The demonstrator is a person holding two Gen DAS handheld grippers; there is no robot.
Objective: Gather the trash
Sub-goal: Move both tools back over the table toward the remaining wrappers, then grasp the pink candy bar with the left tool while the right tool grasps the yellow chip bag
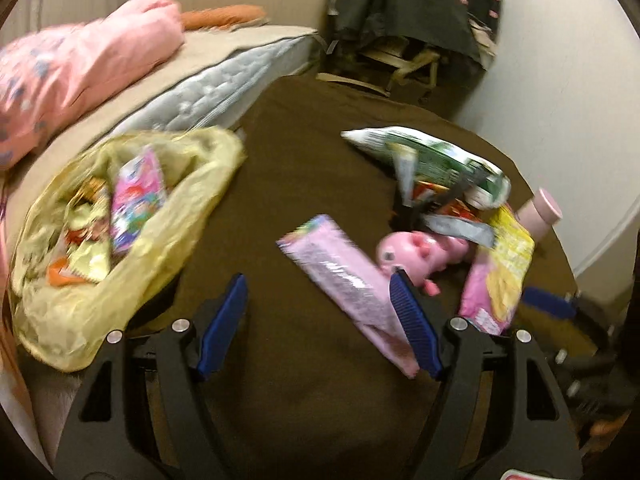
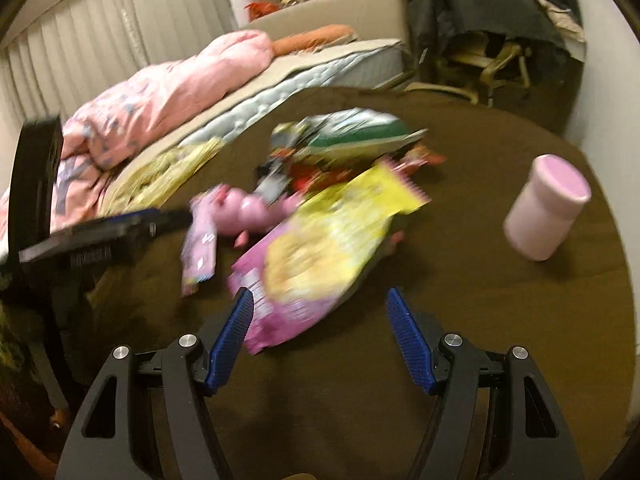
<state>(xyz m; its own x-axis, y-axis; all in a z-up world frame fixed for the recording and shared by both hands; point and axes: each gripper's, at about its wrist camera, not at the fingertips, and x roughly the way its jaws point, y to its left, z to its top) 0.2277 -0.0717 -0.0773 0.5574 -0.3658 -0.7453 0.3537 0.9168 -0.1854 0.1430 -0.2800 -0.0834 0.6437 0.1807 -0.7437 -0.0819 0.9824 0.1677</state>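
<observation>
- The left tool [image 1: 320,328] hung over the brown counter [image 1: 304,400] with its blue fingers [image 1: 224,324] spread wide and nothing pinched between them.
- A long pink wrapper [image 1: 344,280] lay slanted on the counter, its near end just inside the right finger of the left tool; whether it touched that finger could not be told through the blur.
- A yellow bag [image 1: 120,248] sat open to the left of the left tool, near the mattress [image 1: 216,92], with a pink packet [image 1: 138,200] and other wrappers inside it.
- Beyond the long wrapper lay a pink pig toy [image 1: 416,256], and behind it a green-and-white snack bag [image 1: 432,160] on top of a heap of smaller wrappers.
- The right tool [image 2: 320,332] was also spread apart and held nothing.
- A yellow-and-pink snack bag [image 2: 320,248] lay just ahead of the right tool, its near pink end beside the tip of the left finger [image 2: 232,340]; contact was unclear.
- A pink cup [image 2: 548,208] stood tilted in the right wrist view, well apart from the right tool, off to the right of the heap.
- The left tool [image 2: 132,220] showed in the right wrist view at the left, its blue tip near the long pink wrapper [image 2: 200,240].
- A pink quilt [image 2: 172,92] lay bunched on the mattress behind the counter.
</observation>
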